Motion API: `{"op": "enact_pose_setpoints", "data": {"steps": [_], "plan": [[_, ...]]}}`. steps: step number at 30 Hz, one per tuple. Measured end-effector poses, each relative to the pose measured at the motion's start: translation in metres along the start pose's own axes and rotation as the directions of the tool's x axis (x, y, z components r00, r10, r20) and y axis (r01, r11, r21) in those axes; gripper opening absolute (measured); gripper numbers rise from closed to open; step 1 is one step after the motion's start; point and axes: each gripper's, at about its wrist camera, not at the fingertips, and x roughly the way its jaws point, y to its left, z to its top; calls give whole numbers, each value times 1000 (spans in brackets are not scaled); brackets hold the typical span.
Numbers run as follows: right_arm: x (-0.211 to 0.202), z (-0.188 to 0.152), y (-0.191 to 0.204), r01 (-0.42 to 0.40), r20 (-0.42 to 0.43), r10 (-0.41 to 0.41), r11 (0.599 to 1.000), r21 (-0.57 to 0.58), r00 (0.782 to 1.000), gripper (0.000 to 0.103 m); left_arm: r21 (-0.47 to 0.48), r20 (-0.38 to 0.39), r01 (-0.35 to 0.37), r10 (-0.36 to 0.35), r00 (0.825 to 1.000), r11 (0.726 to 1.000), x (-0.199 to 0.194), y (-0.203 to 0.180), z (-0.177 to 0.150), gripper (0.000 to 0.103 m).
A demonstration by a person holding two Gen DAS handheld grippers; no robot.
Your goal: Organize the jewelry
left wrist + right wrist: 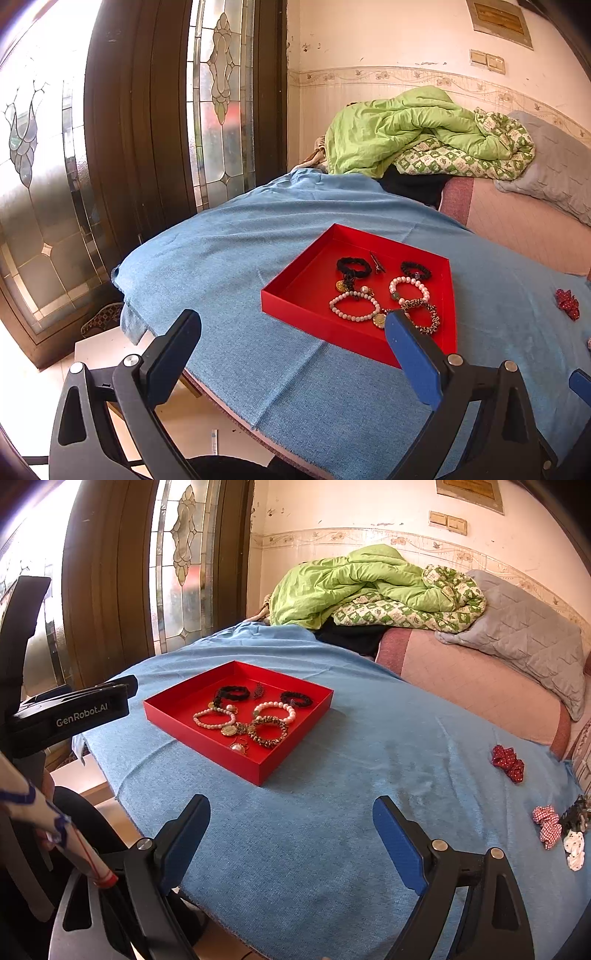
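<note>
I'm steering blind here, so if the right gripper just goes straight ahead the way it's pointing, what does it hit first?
Probably nothing solid. The right gripper, open, points over bare blue cloth. The red tray sits ahead and to the left of that line, though depth is hard to judge; its near corner may come close.

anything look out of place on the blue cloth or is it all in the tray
Not all of it. The red tray holds bracelets and black hair ties, but a red scrunchie and a small heap of hair ties lie loose on the blue cloth, far right of the tray. Both grippers are open and empty.
</note>
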Motion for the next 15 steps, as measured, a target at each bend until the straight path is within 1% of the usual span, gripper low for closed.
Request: {"op": "enact_pose_setpoints", "data": {"steps": [15], "plan": [[1, -2, -1, 17, -2, -17, 1000, -7, 1000, 93, 1, 0, 1, -1, 1000, 1000, 0, 0, 0, 99]]}}
